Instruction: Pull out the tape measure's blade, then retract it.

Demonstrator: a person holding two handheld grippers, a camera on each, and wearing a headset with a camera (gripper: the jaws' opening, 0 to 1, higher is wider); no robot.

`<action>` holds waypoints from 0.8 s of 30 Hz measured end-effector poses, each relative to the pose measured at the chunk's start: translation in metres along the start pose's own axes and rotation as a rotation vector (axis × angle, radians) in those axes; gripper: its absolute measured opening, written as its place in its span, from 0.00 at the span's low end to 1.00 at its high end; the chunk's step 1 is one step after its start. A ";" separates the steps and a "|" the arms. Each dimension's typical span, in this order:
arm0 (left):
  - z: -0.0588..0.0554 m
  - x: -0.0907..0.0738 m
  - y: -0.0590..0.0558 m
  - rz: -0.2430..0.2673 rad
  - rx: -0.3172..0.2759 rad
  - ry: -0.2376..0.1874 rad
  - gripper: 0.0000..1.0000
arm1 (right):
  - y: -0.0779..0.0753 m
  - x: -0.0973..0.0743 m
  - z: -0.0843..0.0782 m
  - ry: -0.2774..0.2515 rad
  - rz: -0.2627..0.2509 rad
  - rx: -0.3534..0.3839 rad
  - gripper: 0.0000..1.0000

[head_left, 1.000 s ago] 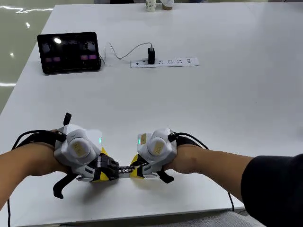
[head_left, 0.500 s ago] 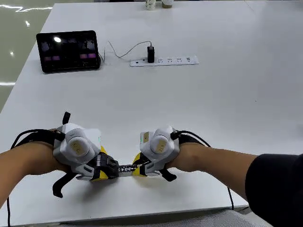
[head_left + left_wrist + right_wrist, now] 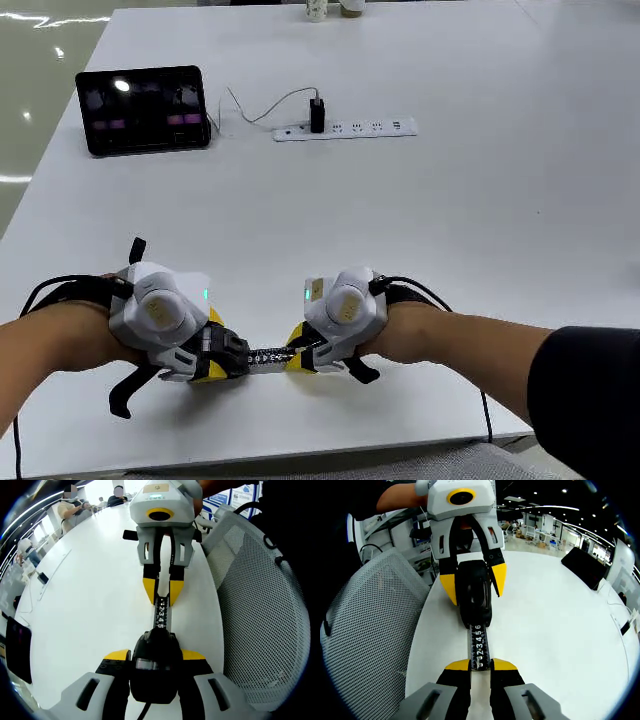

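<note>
The tape measure point(image 3: 474, 592), black-cased, sits low over the near edge of the white surface point(image 3: 480, 220), a little left of centre. The left hand-held gripper point(image 3: 222, 352) is clenched around its case, one yellow-tipped jaw on each side. A short stretch of blade point(image 3: 266, 355) runs out to the right from the case. In the right gripper view the printed numbers 2 to 6 can be read on it. The right hand-held gripper point(image 3: 296, 352) is clamped on the blade's free end with its jaws pressed together. The two hand-held grippers face each other, tip towards tip, with the short run of blade between them.

The other things lie well apart from the work, on the far side of the surface. At the far left is one dark tablet point(image 3: 142, 108). To its right lies one white power strip point(image 3: 345, 129) with one black plug point(image 3: 318, 115) in its left end. A thin cable point(image 3: 262, 110) loops from the plug towards the tablet. At the very far edge stand two pale cups point(image 3: 318, 10), cut off by the top of the head view.

On the near side, just behind the hand-held grippers, is one grey mesh chair point(image 3: 260, 605), close against the edge of the surface. The person's two forearms come in from the near corners, the right one in a dark sleeve point(image 3: 590, 390). One black lead point(image 3: 60, 286) trails from each hand-held gripper. Two seated people point(image 3: 72, 507) show at the distant end of the surface in the left gripper view.
</note>
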State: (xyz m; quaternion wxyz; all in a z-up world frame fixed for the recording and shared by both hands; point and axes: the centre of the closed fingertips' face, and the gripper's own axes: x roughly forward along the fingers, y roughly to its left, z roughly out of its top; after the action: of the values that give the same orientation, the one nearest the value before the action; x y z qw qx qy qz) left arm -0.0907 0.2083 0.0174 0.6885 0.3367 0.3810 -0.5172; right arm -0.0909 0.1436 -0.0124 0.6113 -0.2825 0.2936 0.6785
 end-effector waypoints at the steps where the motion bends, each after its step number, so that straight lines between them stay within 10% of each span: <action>1: 0.000 0.000 0.000 0.001 -0.001 -0.001 0.31 | 0.000 0.000 -0.001 0.000 0.000 0.000 0.10; 24: 0.001 0.001 0.001 0.000 -0.013 -0.019 0.31 | -0.002 -0.009 -0.010 0.008 0.000 0.007 0.10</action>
State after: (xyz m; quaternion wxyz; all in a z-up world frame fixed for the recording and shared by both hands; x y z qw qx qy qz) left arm -0.0898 0.2074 0.0171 0.6943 0.3270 0.3779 -0.5179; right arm -0.0878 0.1305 -0.0127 0.6112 -0.2830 0.2983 0.6763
